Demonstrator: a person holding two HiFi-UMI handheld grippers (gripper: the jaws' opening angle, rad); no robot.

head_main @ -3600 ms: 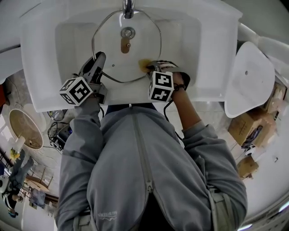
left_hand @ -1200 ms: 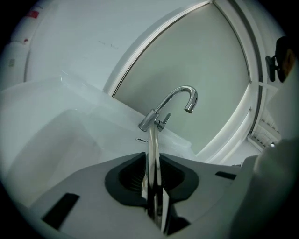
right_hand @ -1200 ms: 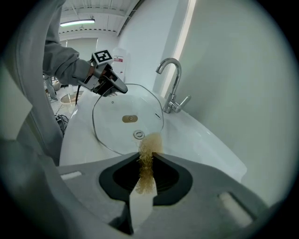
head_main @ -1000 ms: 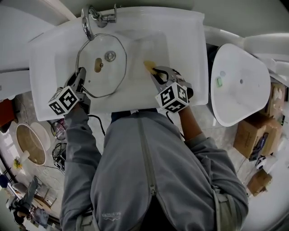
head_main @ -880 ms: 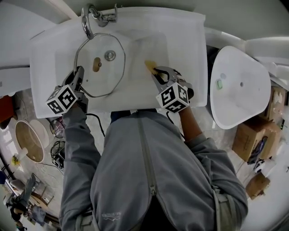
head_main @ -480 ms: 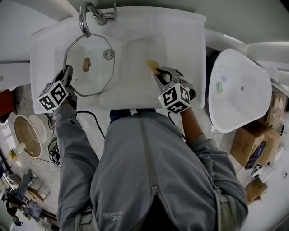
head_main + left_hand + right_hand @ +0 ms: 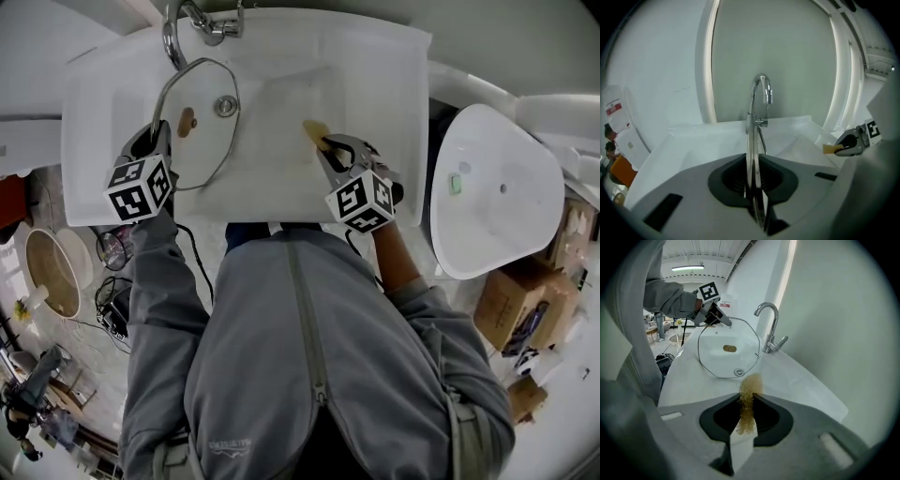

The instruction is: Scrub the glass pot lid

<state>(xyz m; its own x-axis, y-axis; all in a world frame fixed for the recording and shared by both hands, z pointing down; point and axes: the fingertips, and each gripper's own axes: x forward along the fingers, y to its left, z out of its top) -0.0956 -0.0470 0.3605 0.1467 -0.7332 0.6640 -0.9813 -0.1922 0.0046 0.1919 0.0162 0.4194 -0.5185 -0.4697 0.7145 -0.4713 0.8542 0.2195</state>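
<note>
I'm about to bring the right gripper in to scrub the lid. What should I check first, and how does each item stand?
1. Left gripper gripping glass lid rim: ok; jaws have just been closing on it.
2. Scrubber clamped in right gripper: ok.
3. Scrubber touching lid: not ok; apart.
4. Lid face turned toward scrubber: ok.
5. Lid clear of faucet: cannot tell.

I count on my feed: grippers, two: left gripper [image 7: 157,133], right gripper [image 7: 326,146]. Glass pot lid [image 7: 204,131], one. Yellow scouring pad [image 7: 314,130], one. Faucet [image 7: 190,22], one. White sink [image 7: 375,103], one.
</note>
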